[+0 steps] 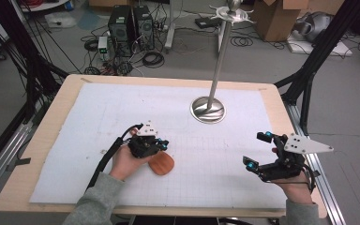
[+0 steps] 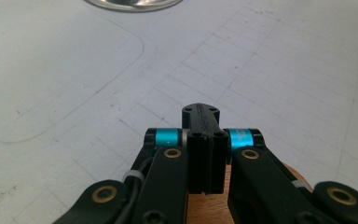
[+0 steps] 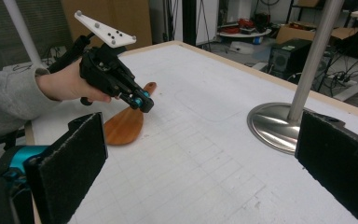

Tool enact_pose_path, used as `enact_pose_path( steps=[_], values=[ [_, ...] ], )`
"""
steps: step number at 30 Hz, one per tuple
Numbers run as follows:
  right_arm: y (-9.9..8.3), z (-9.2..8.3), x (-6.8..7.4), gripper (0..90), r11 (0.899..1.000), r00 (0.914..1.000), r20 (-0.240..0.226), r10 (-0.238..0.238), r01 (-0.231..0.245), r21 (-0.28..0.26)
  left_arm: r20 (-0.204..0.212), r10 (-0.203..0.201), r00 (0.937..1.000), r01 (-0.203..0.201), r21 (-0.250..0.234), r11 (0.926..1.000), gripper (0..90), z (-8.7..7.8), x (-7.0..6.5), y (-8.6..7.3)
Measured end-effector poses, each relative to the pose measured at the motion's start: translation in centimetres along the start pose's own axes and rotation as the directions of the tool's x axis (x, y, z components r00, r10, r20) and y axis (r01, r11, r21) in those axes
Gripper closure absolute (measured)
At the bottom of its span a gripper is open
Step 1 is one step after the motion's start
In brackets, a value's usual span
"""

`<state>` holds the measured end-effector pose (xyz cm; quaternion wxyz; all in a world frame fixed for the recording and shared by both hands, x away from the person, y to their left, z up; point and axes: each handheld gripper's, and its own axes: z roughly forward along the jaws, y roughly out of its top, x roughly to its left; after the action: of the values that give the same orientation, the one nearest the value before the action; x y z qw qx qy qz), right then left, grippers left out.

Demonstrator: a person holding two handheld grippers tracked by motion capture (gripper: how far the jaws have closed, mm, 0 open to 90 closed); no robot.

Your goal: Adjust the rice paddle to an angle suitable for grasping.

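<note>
Left tool over a wooden spatula, right tool waiting spread apart

On the left of the counter, the left tool hangs just above a wooden spatula lying flat on the white gridded mat, its jaws pressed together with nothing pinched between them; whether they touch the wood cannot be told. A steel stand rises from its round base behind the middle. At the right edge, well apart, the right tool has its jaws spread wide and empty.

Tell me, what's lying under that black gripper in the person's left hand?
A flat reddish-brown wooden spatula lies on the white mat beneath the left gripper. Its handle's middle is covered by the shut jaws.
</note>
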<state>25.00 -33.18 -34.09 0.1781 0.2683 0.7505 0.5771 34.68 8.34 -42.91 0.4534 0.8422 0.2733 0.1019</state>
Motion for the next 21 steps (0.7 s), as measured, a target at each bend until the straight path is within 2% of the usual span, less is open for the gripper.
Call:
enact_pose_path(
  steps=[8,17,21],
  values=[
    [-0.1,-0.6,-0.1,1.0,1.0,0.9999,0.013,0.008,-0.008,-0.005,-0.004,0.0,1.0,0.0,0.035,0.9994,89.5,0.7,-0.3,0.0],
    [-0.1,-0.7,-0.1,1.0,1.0,0.9999,0.016,0.001,-0.001,-0.014,-0.016,0.044,0.9989,-0.042,0.108,0.9933,89.5,2.0,-1.0,-0.3],
    [-0.1,-0.6,-0.1,1.0,1.0,1.0,0.007,-0.002,0.002,-0.002,-0.014,0.036,0.9993,-0.034,0.103,0.9941,89.5,2.0,-1.0,-0.3]
  ],
)
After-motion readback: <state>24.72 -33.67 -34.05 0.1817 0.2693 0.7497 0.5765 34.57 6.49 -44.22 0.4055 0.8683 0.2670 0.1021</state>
